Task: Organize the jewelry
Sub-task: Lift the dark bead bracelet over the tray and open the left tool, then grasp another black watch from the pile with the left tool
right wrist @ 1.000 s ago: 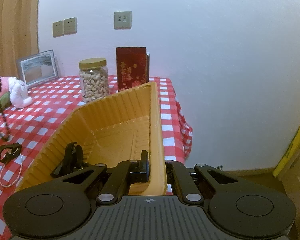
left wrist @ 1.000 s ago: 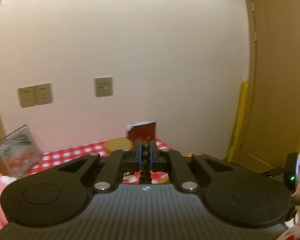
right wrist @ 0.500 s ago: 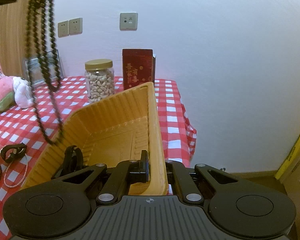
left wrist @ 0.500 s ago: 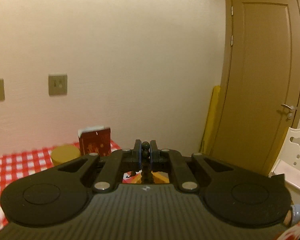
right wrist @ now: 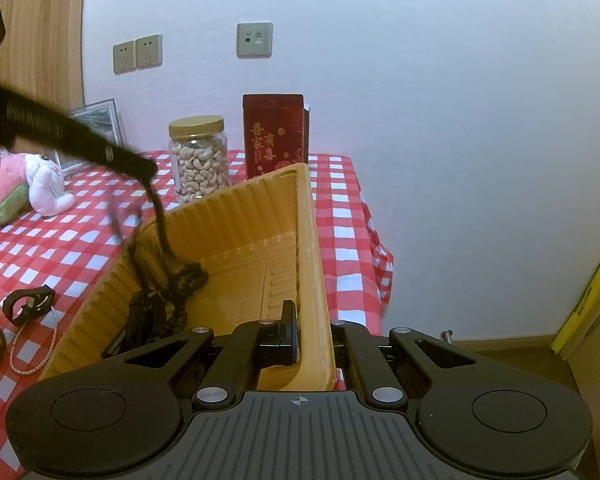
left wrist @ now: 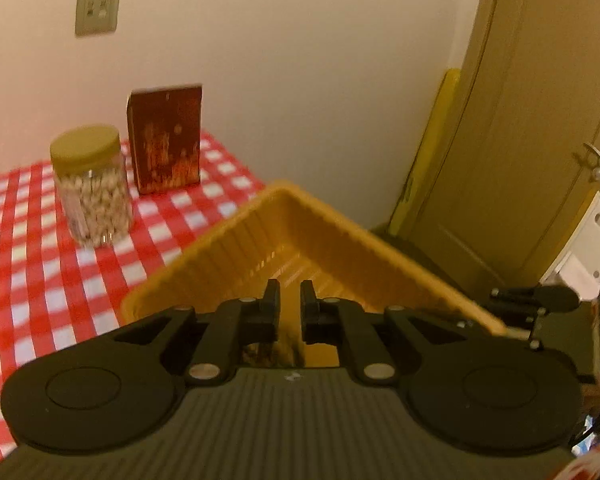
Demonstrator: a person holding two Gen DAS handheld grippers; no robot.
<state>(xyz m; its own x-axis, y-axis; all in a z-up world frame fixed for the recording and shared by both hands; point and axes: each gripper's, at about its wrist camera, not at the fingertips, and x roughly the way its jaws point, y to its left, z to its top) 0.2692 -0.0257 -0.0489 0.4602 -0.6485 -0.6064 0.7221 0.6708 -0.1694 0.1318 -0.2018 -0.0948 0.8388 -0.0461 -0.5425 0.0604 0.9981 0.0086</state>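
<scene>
Checked cloth (right wrist: 60,240); ribbed yellow tray (right wrist: 236,216); dark beaded strand (right wrist: 180,276) inside.

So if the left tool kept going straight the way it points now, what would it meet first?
Most likely the inside of the yellow tray: the left tool aims down into it, jaws just opened, with the dark bead necklace dropping below. Depth is unclear.

Tray (right wrist: 236,216): we see it on the table (right wrist: 52,240), at the right edge.
Jar (right wrist: 198,160) and box (right wrist: 274,136): behind the tray.
Bead string (right wrist: 180,276): in the tray.
Toy (right wrist: 40,188): far left.
Small beads (right wrist: 32,344): left of the tray.
</scene>
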